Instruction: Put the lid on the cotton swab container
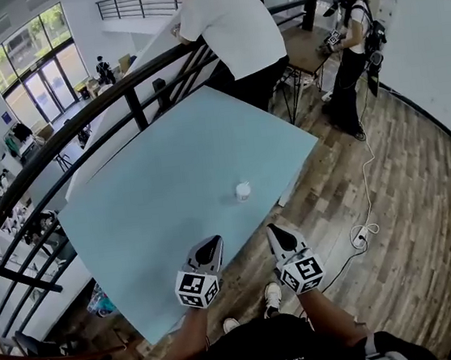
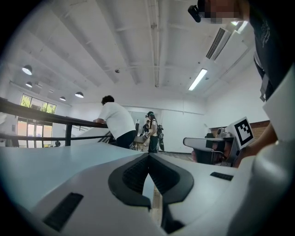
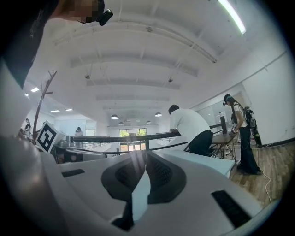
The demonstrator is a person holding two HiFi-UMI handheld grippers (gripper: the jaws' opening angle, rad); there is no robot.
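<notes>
Pale-blue table point(image 1: 153, 184) held the white cotton swab container point(image 1: 243, 190), apart from my left gripper point(image 1: 213, 242) and right gripper point(image 1: 272, 230), each with jaws pressed together, empty

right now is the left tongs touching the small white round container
Apart: head view shows pale blue table between the small white round container and left tongs.

A pale blue surface point(image 1: 169, 182) is set on a wood-plank floor point(image 1: 410, 218) beside a black railing point(image 1: 80, 124), tall windows point(image 1: 26, 53) are seen beyond it, and the white ceiling point(image 2: 138, 46) is lit by a strip light point(image 2: 198, 79).
</notes>
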